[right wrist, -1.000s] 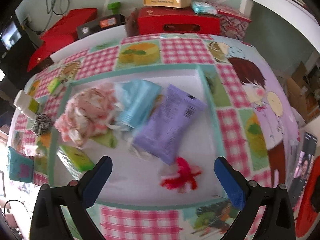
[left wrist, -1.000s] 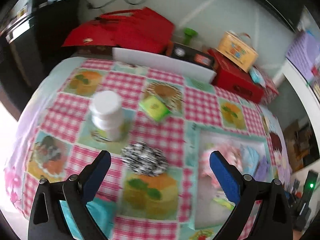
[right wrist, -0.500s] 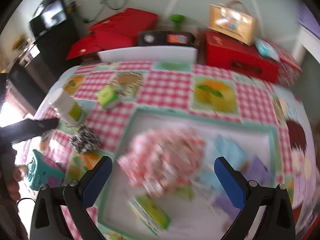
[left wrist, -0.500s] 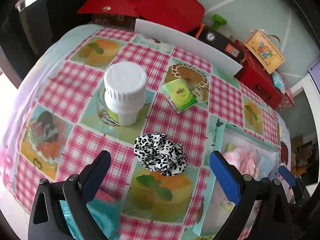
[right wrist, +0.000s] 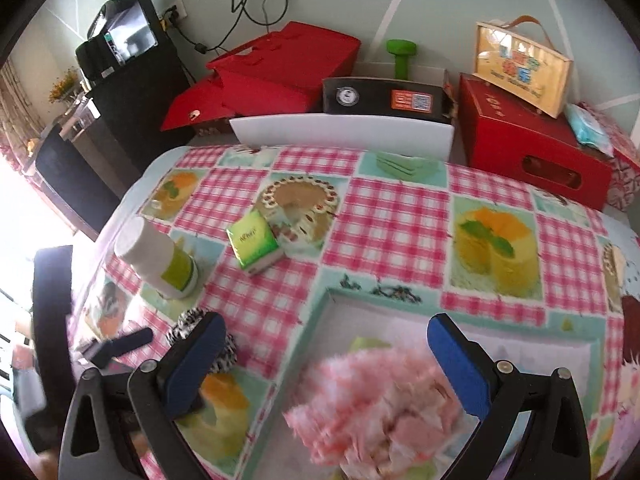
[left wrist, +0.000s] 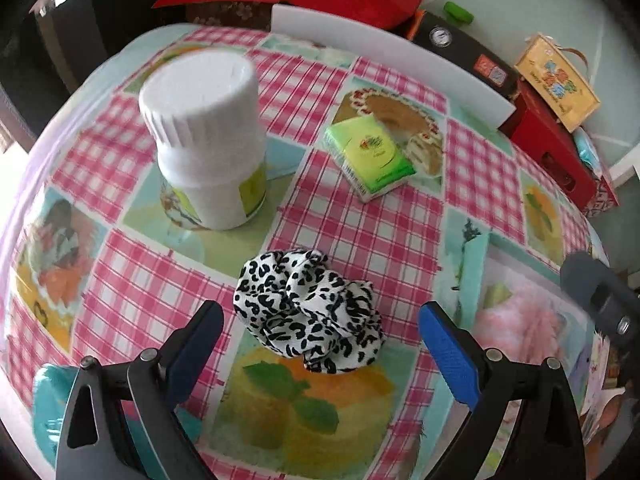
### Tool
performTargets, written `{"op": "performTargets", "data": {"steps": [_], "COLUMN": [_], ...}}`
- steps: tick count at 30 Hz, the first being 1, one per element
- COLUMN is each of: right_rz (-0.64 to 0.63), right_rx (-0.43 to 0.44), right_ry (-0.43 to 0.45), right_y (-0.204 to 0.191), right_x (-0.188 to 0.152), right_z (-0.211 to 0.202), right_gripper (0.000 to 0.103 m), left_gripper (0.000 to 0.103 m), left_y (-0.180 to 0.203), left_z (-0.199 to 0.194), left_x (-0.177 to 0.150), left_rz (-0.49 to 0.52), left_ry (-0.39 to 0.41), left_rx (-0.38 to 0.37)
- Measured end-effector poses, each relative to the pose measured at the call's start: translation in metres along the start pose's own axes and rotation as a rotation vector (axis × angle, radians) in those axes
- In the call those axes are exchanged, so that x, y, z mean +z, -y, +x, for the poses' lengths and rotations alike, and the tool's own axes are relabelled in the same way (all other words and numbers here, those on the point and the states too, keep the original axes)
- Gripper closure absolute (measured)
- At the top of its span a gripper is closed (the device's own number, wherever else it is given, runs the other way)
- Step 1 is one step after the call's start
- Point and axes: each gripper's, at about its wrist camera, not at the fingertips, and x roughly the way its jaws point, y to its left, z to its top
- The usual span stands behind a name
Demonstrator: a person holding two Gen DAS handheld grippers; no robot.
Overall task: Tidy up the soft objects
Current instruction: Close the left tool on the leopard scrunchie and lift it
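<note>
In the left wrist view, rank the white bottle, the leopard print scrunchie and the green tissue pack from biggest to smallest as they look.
1. White bottle, largest.
2. Leopard print scrunchie, a little smaller; it lies nearer the camera, which may flatter it.
3. Green tissue pack, smallest, but also farthest of the three.

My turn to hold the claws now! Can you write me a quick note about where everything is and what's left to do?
Left claw: open, empty, straddling the black-and-white spotted fabric scrunchie on the checked tablecloth.
Right claw: open, empty, above the fluffy pink puff inside the white tray.
Done: the puff is in the tray.
Left: grab the scrunchie and tray it, perhaps the green tissue packet too. The white plastic bottle is hard; leave it.
</note>
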Motion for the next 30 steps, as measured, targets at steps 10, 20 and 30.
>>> {"op": "performTargets", "data": {"steps": [10,20,30], "right_rz": [-0.089,-0.153,-0.174], "right_rx": [0.001,-0.030,-0.053], "right_ry": [-0.044,-0.081,-0.093], "right_y": [-0.026,-0.045,-0.055], "right_x": [0.017,0.025,0.030], "right_z": [0.045,0.075,0.084], "right_gripper": [0.003,0.003,0.006], "left_gripper": [0.050,0.070,0.072], "left_y": [-0.012,-0.028,-0.048], "left_z": [0.015,0.000,-0.029], "left_x": [-0.002,0.002,0.006], "left_rz": [-0.050,-0.104,-0.163], "left_ry": [0.006,0.052,0.113], "left_rx": [-0.021,-0.102,-0.162]}}
